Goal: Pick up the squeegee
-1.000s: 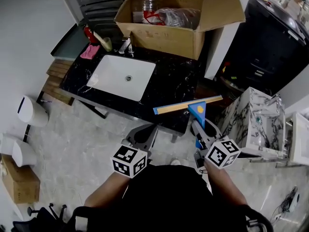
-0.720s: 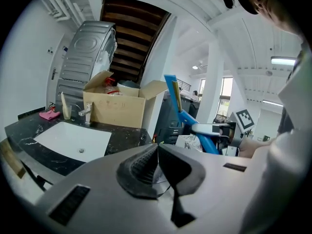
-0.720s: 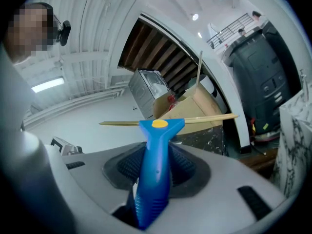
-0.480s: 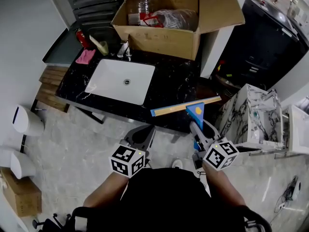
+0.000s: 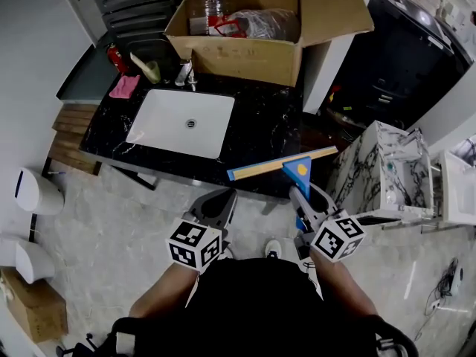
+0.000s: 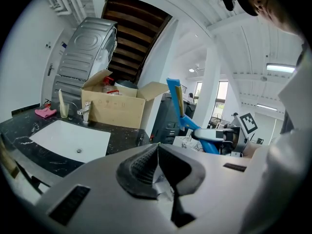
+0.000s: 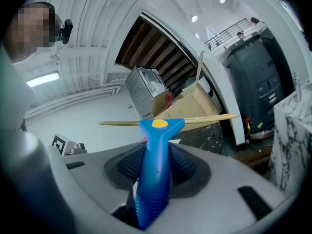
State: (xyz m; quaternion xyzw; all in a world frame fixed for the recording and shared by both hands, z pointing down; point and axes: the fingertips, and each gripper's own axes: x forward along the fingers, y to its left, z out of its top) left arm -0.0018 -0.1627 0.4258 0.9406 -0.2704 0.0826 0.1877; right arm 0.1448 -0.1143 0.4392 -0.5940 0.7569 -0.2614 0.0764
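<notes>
Black marble counter [image 5: 269,125] with white sink [image 5: 182,121], cardboard box [image 5: 245,58] behind, right gripper [image 5: 309,198] clamping blue squeegee [image 5: 300,171], left gripper [image 5: 221,197] closed, empty

In the lower right of centre, the right gripper [image 5: 303,195] has its fingers on the blue handle of the squeegee [image 5: 300,169]. The blade lies crosswise over the near edge of the black marble surface [image 5: 268,129]. The left gripper [image 5: 218,199] hangs to its left, above the floor [image 5: 111,207]. A white sink [image 5: 181,123] sits left of centre, and a cardboard box [image 5: 245,54] is at the top.
</notes>
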